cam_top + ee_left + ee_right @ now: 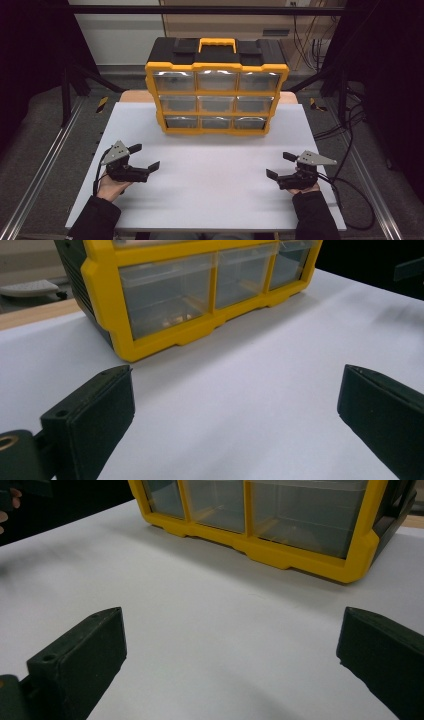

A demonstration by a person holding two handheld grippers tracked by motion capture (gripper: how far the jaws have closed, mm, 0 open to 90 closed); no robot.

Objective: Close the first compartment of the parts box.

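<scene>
Yellow and black, the drawer cabinet [216, 86] stands upright at the far middle of the white table [210, 185], its nine clear drawers facing you in three rows of three and its yellow handle [217, 44] on top. Your left gripper [148, 156] sits well short of the cabinet, off its front left corner, with both jaws spread wide and nothing between them. Your right gripper [280, 165] mirrors it off the cabinet's front right corner, jaws equally wide apart and holding nothing. Each gripper points inward and a little toward the cabinet. From the left gripper view, the cabinet's bottom row of drawers [210, 287] lies beyond the open jaws; something small lies in the nearest one, too unclear to tell.
</scene>
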